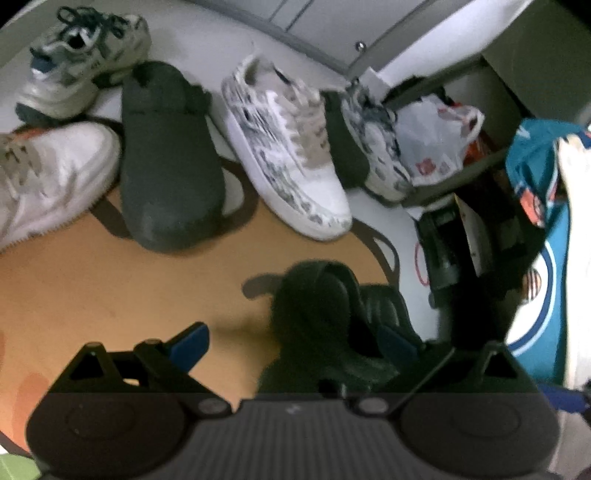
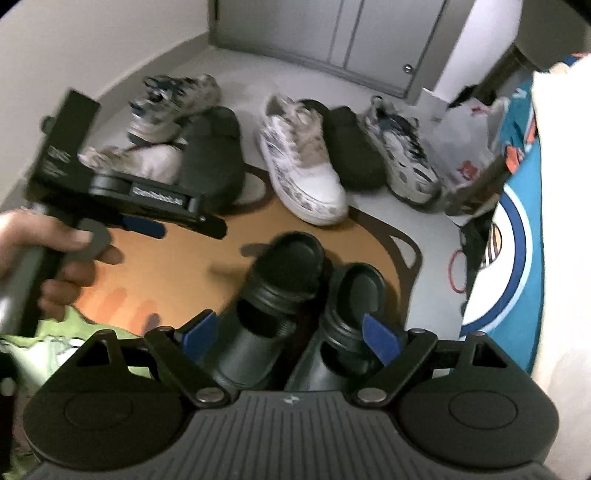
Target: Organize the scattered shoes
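A pair of black sandals (image 2: 295, 288) lies side by side on the orange mat (image 2: 177, 258), toes pointing away. My right gripper (image 2: 291, 338) hovers over their heels, open wide, its pads off them. In the left wrist view the sandals (image 1: 321, 306) show dark and blurred under my open left gripper (image 1: 293, 341), which holds nothing. A hand (image 2: 55, 251) carries the left gripper (image 2: 177, 221) over the mat's left side. Along the far edge stand a white patterned sneaker (image 2: 303, 158), two black slip-ons (image 2: 214, 155) and grey sneakers (image 2: 402, 151).
A grey laced sneaker (image 1: 81, 55) and a white sneaker (image 1: 48, 177) are piled at the far left. A plastic bag (image 2: 469, 147), a dark shelf frame (image 1: 461, 173) and teal fabric (image 2: 524, 221) crowd the right. Grey cabinet doors (image 2: 332, 33) close the back.
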Available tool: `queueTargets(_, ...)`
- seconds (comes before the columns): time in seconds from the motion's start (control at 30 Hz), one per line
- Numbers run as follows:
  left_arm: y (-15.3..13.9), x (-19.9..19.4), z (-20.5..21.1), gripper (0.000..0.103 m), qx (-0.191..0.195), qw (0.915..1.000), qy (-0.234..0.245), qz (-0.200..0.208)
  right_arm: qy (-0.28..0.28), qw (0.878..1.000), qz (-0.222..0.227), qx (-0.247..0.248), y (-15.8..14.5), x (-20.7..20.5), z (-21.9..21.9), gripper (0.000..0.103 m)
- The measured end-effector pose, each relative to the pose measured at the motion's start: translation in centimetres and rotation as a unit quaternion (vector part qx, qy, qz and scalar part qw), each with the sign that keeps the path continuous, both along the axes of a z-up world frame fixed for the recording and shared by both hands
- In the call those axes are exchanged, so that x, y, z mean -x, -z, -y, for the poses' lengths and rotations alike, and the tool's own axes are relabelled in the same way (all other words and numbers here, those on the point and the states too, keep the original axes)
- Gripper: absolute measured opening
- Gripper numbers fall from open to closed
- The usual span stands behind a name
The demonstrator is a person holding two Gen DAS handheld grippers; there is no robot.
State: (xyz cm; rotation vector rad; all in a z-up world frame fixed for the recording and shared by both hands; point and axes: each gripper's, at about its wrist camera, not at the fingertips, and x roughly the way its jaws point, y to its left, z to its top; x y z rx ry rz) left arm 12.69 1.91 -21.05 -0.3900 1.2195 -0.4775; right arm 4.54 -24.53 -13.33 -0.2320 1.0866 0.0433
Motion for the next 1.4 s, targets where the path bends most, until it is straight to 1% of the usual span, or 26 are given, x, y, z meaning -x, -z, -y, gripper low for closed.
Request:
queueTargets(0.07, 0.0, -0.3, -0.7, 0.099, -0.005, 0.9999, -0.009, 0.004, -0.014, 1.000, 0.001, 0.007, -0.8, 0.0, -0.1, 0.089)
queueTargets(0.13, 0.3, -0.7, -1.9, 0.099, -0.013, 0.9997, -0.022, 0.004, -0.042, 0.999, 0.002, 0.005, -1.6, -0.1, 0.1, 0.090)
queueTargets(0.23, 0.8, -1.0, -3.1, 0.099, -0.023, 0.9992, -0.034, 0.000, -0.057, 0.998, 0.006, -0.011, -1.6, 0.0, 0.8, 0.091)
queueTargets(0.33, 1.3, -1.1, -4.2, 0.099, -0.037, 0.9984, -0.043, 0.001, -0.058, 0.998, 0.012, -0.025, -1.0, 0.2, 1.7, 0.091)
queueTargets(0.4, 1.8, -1.2, -4.8, 0.099, -0.046, 0.9977, -0.050, -0.003, -0.057, 0.998, 0.005, -0.036, -1.0, 0.0, 2.0, 0.091)
queueTargets(0.47, 2.3, -1.3, -5.3, 0.099, -0.047, 0.9972, -0.057, -0.009, -0.059, 0.997, -0.003, -0.049, -1.1, -0.4, 2.1, 0.091)
queueTargets(0.53, 2.9, -1.6, -5.5, 0.099, -0.049, 0.9969, -0.061, -0.012, -0.063, 0.996, 0.007, -0.057, -1.4, -0.4, 2.2, 0.091)
queueTargets(0.57, 3.0, -1.7, -5.5, 0.099, -0.051, 0.9969, -0.060, -0.011, -0.068, 0.996, 0.019, -0.058, -2.0, -0.6, 2.2, 0.091)
queueTargets(0.63, 3.2, -2.0, -5.4, 0.099, -0.057, 0.9967, -0.057, -0.008, -0.068, 0.996, 0.032, -0.051, -2.7, -0.5, 2.4, 0.091)
queueTargets(0.7, 3.3, -2.4, -5.5, 0.099, -0.054, 0.9969, -0.058, -0.005, -0.063, 0.995, 0.046, -0.058, -3.4, -0.3, 2.6, 0.092)
queueTargets(0.77, 3.2, -2.9, -5.6, 0.099, -0.050, 0.9970, -0.060, 0.000, -0.061, 0.995, 0.050, -0.057, -3.4, -0.2, 2.6, 0.094)
queueTargets(0.9, 2.8, -4.6, -5.8, 0.099, -0.057, 0.9961, -0.066, 0.019, -0.059, 0.997, 0.035, -0.042, -2.8, -0.4, 2.5, 0.094)
queueTargets(1.1, 2.3, -6.6, -6.6, 0.099, -0.064, 0.9933, -0.086, 0.043, -0.051, 0.997, 0.009, -0.049, -1.5, -1.1, 2.8, 0.094)
queueTargets(1.23, 2.5, -8.0, -6.8, 0.099, -0.068, 0.9915, -0.096, 0.055, -0.046, 0.998, -0.002, -0.052, -0.8, -1.1, 3.1, 0.094)
queueTargets(1.4, 4.4, -9.1, -7.7, 0.099, -0.065, 0.9907, -0.116, 0.028, -0.036, 0.998, -0.011, -0.053, -0.1, -1.1, 3.6, 0.094)
